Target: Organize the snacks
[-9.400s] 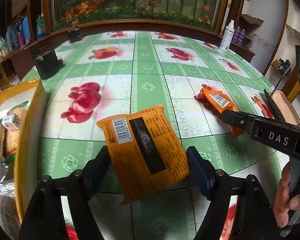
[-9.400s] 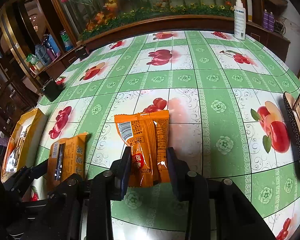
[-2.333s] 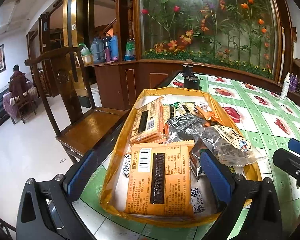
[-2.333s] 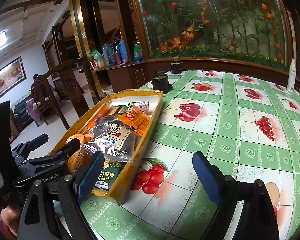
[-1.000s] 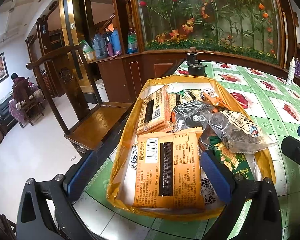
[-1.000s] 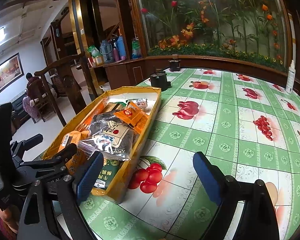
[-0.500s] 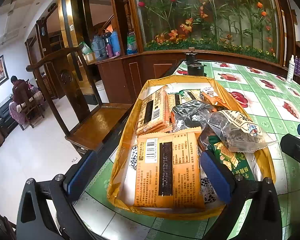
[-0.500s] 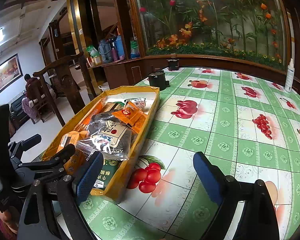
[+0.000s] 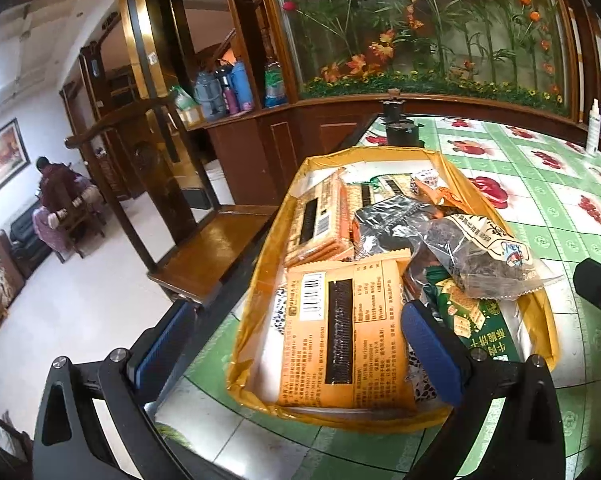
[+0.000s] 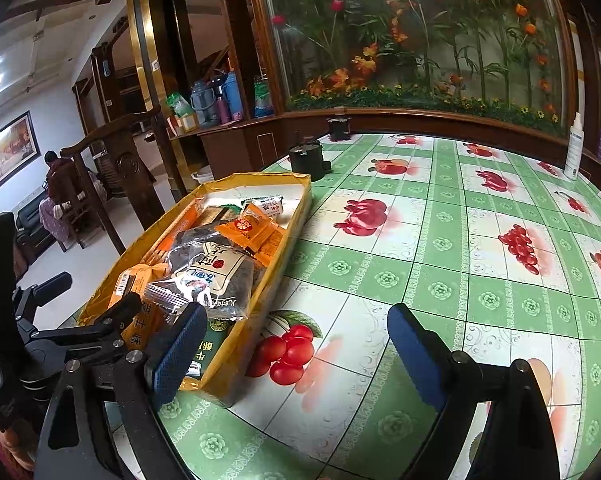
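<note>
Now the left gripper (image 9: 296,344) is hovering over the near end of the yellow cardboard tray (image 9: 256,280), its blue-padded fingers (image 9: 430,356) spread wide and gripping nothing — the flat orange barcode-printed snack packet (image 9: 348,332) is lying inside the tray between them. The right gripper (image 10: 296,354) is hanging released too, empty, over the green fruit-print tablecloth (image 10: 440,264) just beside the tray — a clear bag of dark snacks (image 10: 212,276) is sitting on top of the pile.
</note>
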The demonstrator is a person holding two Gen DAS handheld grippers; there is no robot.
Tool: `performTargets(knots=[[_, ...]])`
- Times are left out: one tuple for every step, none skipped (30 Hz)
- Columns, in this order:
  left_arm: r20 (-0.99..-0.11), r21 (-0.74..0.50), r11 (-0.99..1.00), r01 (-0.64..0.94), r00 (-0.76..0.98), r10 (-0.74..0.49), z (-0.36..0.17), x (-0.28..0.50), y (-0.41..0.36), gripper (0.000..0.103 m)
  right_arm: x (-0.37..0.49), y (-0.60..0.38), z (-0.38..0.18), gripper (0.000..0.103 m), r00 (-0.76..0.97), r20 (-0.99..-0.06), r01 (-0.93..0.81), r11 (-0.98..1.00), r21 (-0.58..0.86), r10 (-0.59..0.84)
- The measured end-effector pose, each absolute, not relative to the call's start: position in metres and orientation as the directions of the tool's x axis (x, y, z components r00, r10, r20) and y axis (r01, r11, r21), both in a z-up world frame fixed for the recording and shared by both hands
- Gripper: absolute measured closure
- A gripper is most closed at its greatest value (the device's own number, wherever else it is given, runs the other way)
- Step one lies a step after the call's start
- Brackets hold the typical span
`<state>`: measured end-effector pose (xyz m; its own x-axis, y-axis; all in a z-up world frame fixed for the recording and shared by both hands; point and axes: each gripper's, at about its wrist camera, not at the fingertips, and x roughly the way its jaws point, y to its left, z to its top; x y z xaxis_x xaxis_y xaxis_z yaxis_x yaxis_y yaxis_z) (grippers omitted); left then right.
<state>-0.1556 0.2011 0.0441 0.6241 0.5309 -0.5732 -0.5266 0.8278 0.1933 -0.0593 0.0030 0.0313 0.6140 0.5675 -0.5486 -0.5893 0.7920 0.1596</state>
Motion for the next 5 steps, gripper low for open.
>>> performTargets(knots=[[-0.572,0.199,0.826,-0.527,0.622,0.534,0.0450,-0.1571,0.2004,0.000,-0.0595,0.0025,0.0316,0.009,0.615,-0.548,-0.587,0.793,0.161,0.567],[-0.573,0.201,0.827,-0.524,0.622,0.533,0.0453,-0.1576,0.1998,0.000,-0.0594,0.0021,0.0318,0.009,0.616,-0.547,-0.586,0.794,0.163,0.567],[-0.576,0.198,0.832,-0.518,0.625,0.526,0.0464,-0.1590,0.1990,0.000,-0.0597,0.0011,0.0320,0.009,0.618,-0.546,-0.584,0.795,0.165,0.566],[-0.578,0.194,0.839,-0.509,0.631,0.517,0.0476,-0.1597,0.1983,0.000,-0.0598,0.0002,0.0321,0.009,0.618,-0.545,-0.582,0.796,0.167,0.566],[-0.578,0.192,0.843,-0.503,0.636,0.511,0.0490,-0.1599,0.1975,0.000,-0.0598,-0.0008,0.0320,0.009,0.617,-0.546,-0.581,0.796,0.171,0.567]])
